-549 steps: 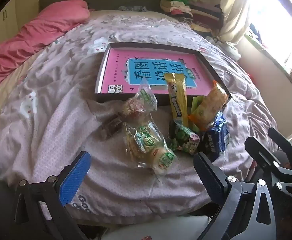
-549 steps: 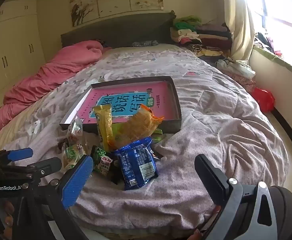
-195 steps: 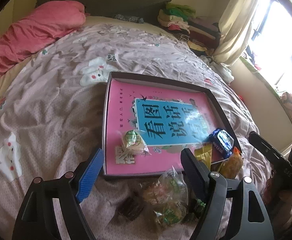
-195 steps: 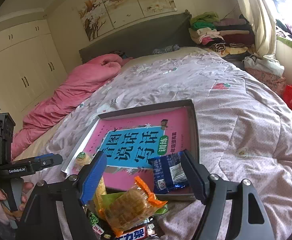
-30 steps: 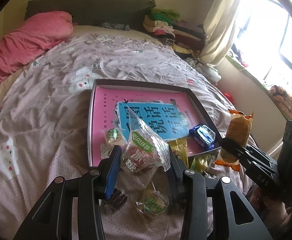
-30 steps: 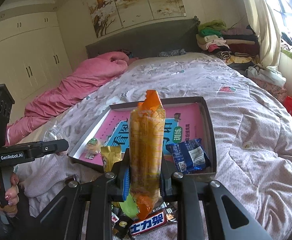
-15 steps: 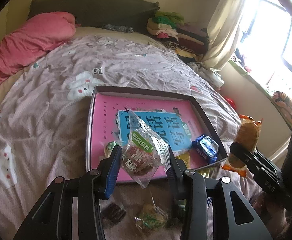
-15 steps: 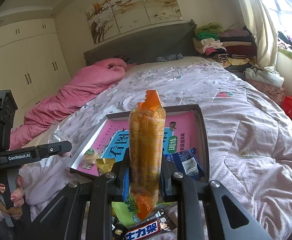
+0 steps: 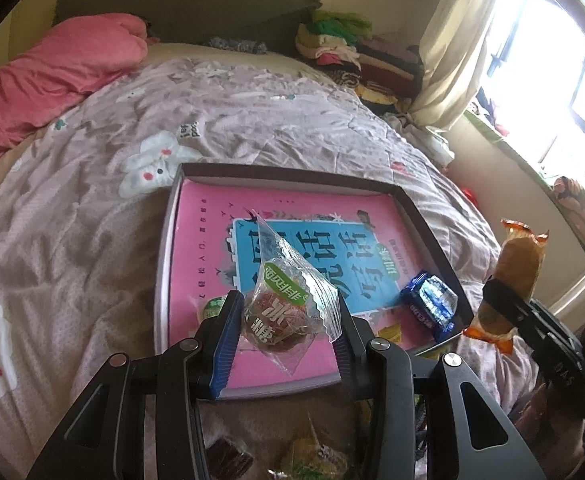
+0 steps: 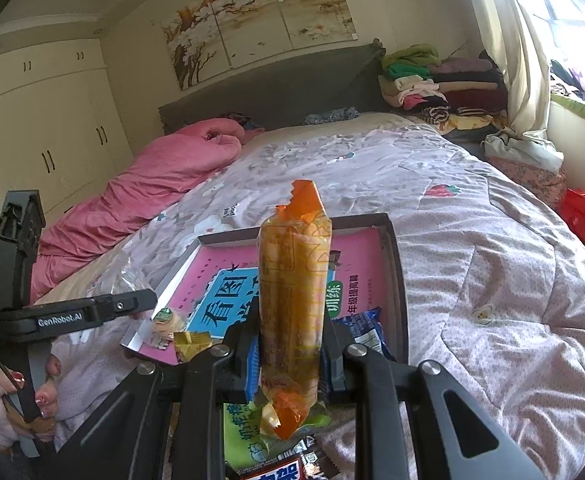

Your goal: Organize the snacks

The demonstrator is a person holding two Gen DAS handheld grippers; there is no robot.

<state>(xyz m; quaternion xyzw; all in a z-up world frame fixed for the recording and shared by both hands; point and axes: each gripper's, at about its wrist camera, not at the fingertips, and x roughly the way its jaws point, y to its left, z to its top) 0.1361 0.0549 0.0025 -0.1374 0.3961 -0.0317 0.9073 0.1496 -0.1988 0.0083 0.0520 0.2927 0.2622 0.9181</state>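
My left gripper (image 9: 286, 326) is shut on a clear pastry packet (image 9: 288, 300) with a green label, held above the near edge of the dark tray (image 9: 292, 172) with a pink book inside. My right gripper (image 10: 290, 356) is shut on an orange cracker packet (image 10: 292, 280), held upright above the tray's near right edge (image 10: 398, 280); it also shows in the left wrist view (image 9: 512, 276). In the tray lie a blue packet (image 9: 430, 306), a small round green-lidded snack (image 10: 164, 322) and a yellow packet (image 10: 192, 344).
Loose snacks lie on the quilt before the tray: a dark chocolate bar (image 10: 288, 470), a green packet (image 10: 244, 428), a brown piece (image 9: 228, 458). A pink duvet (image 9: 52, 64) lies at the far left. Folded clothes (image 10: 440, 80) are stacked by the window.
Both grippers have moved forward toward the tray with their packets held. The left packet now hangs over the tray's near edge, and the round snack is partly hidden behind the left finger.
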